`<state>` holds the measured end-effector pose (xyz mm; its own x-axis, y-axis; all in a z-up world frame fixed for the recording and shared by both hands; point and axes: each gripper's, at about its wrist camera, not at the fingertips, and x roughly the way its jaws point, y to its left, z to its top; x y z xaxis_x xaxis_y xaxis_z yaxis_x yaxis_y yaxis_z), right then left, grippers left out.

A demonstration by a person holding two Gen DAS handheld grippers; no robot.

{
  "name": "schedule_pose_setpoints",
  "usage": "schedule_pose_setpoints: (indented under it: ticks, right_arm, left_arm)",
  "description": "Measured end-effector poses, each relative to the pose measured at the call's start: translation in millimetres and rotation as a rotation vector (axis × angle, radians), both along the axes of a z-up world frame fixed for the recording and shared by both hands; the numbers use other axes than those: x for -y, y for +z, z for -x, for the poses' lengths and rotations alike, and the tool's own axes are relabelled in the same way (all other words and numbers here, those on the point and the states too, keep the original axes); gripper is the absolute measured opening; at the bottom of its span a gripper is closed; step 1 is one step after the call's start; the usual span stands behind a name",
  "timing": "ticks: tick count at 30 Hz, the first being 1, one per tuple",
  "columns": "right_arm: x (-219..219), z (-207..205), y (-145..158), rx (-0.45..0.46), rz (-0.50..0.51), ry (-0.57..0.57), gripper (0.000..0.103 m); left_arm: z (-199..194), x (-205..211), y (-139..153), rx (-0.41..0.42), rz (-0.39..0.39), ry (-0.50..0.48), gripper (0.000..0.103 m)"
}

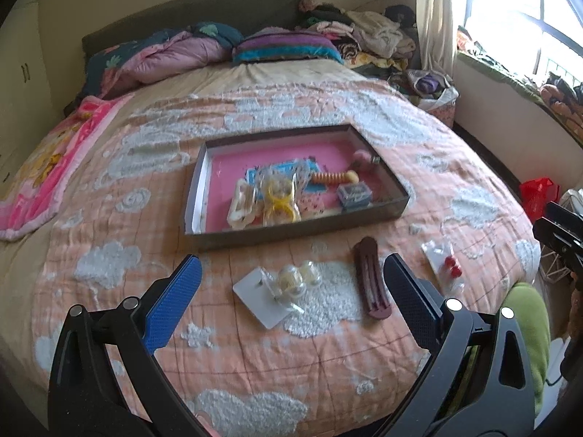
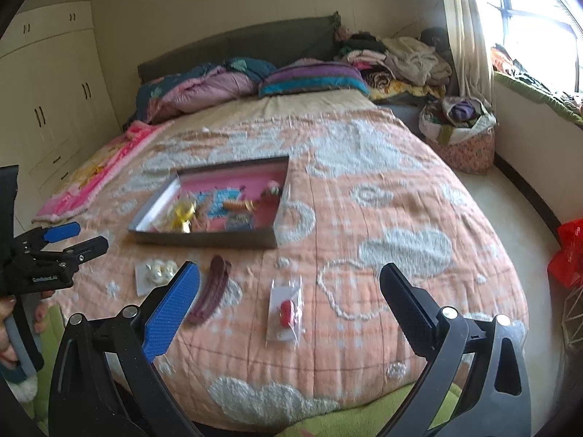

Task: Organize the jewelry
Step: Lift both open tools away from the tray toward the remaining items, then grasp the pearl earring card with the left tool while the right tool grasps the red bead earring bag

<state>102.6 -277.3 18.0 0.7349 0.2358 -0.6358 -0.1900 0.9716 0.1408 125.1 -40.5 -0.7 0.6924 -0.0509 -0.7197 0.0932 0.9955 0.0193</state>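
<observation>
A grey box with a pink floor (image 1: 226, 156) (image 2: 255, 174) lies on the bed and holds several bagged jewelry pieces, a small blue case (image 1: 353, 195) and an orange spiral piece (image 1: 329, 177). In front of it lie a white card with pearl earrings (image 1: 288, 284) (image 2: 156, 271), a dark maroon hair clip (image 1: 372, 280) (image 2: 213, 284) and a clear bag with red earrings (image 1: 446, 266) (image 2: 286, 309). My left gripper (image 1: 291, 276) is open and empty, above the pearl card. My right gripper (image 2: 289, 282) is open and empty, above the red earrings bag.
The peach quilt with white clouds (image 1: 182, 127) covers the bed. Pillows and folded bedding (image 1: 218, 47) pile at the headboard. A fabric basket (image 2: 462, 134) and a red bag (image 2: 568, 255) stand on the floor to the right. Wardrobes (image 2: 47, 109) stand to the left.
</observation>
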Motion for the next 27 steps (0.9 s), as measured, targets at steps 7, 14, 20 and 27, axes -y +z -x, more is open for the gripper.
schedule_pose_setpoints:
  ticks: [7,14,20,27]
  right_arm:
    - [-9,-6,-25,-0.058,0.023,0.013,0.099]
    - [-19,-15,-42,-0.100,0.034,0.033,0.099]
    - [-23,-19,-56,-0.136,0.032,0.041,0.099]
    - [-21,-30,-76,-0.196,0.018,0.027,0.099]
  left_arm:
    - [0,-1,-31,-0.068,-0.012,-0.003,0.093]
    - [-4,-1,-52,-0.115,-0.016,0.001,0.093]
    - [-9,-1,-62,-0.134,-0.002,0.005,0.093]
    - [-13,-8,-73,-0.159,0.023,0.014,0.093]
